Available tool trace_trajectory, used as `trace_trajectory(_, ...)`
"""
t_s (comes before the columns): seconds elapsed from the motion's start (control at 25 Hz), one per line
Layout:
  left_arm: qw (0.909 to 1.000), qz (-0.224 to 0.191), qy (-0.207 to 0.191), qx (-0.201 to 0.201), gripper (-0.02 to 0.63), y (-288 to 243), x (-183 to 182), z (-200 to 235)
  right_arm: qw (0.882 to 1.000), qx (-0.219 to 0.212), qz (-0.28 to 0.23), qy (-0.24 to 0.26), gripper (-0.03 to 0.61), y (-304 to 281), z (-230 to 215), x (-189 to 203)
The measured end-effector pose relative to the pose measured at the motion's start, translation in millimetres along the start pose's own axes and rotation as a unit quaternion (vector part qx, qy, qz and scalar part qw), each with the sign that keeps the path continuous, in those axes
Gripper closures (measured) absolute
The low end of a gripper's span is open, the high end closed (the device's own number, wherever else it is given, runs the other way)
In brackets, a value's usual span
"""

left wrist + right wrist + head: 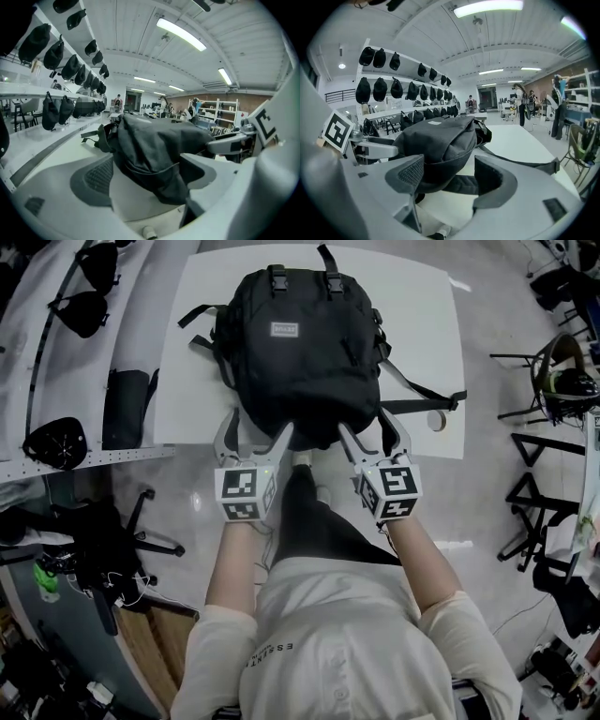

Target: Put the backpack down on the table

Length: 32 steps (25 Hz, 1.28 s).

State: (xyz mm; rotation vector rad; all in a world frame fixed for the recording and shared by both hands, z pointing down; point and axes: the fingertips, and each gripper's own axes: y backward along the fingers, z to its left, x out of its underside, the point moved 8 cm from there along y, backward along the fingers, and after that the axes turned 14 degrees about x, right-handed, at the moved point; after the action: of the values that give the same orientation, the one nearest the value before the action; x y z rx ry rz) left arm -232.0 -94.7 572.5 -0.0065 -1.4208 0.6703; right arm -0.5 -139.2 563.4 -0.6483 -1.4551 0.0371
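A black backpack (pixel 305 352) lies flat on the white table (pixel 422 315), its straps trailing off to the right. Its near, bottom end hangs slightly over the table's front edge. My left gripper (pixel 253 439) stands open at that end's left corner, and a fold of the backpack (pixel 150 150) sags between the spread jaws without being pinched. My right gripper (pixel 373 439) is open too, at the right corner. There the backpack's (pixel 436 140) rounded edge sits between the pads, which stand apart from it.
A roll of tape (pixel 437 420) lies near the table's front right corner. At the left, a white shelf (pixel 141 456) carries caps (pixel 80 306) and a black bag (pixel 127 409). Black stands and chairs (pixel 539 484) fill the floor at right, and an office chair (pixel 112 540) stands at lower left.
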Motion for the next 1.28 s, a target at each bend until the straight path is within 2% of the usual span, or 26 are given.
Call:
trace_trajectory(0.2,0.9994,0.018,-0.001,0.031,0.192,12,-8,-12,0.996,0.001,-0.053,0.069,0.252,23,2,-24)
trace_trajectory(0.32,0.9991,-0.001,-0.027,0.034,0.208,27,-31,-22,0.991,-0.009,-0.09,0.094,0.253,38,13,-45)
trace_trajectory(0.36,0.9987,-0.01,-0.033,0.036,0.231,32,-41,-26,0.991,-0.018,-0.093,0.097,0.253,42,17,-51)
trace_trajectory(0.44,0.998,-0.035,-0.035,0.04,0.388,42,-60,-29,0.99,-0.033,-0.098,0.092,0.266,48,24,-63)
trace_trajectory(0.48,0.9974,-0.048,-0.029,0.045,0.443,47,-69,-30,0.99,-0.038,-0.104,0.086,0.353,51,26,-68)
trace_trajectory(0.52,0.9968,-0.058,-0.025,0.05,0.474,50,-77,-30,0.989,-0.041,-0.114,0.082,0.512,55,27,-74)
trace_trajectory(0.68,0.9952,-0.059,-0.058,0.053,0.598,62,-101,-31,0.986,-0.039,-0.139,0.081,0.555,66,32,-97)
trace_trajectory(0.8,0.993,-0.066,-0.067,0.073,0.611,71,-118,-30,0.985,-0.028,-0.153,0.073,0.563,73,35,-116)
trace_trajectory(1.0,0.9842,-0.092,-0.107,0.106,0.611,87,-152,-34,0.981,-0.018,-0.184,0.063,0.563,86,43,-146)
trace_trajectory(1.12,0.9774,-0.106,-0.142,0.115,0.611,97,-172,-37,0.976,-0.019,-0.207,0.064,0.565,94,48,-166)
trace_trajectory(1.28,0.9722,-0.12,-0.159,0.123,0.611,107,-191,-37,0.969,-0.015,-0.24,0.058,0.565,104,49,-186)
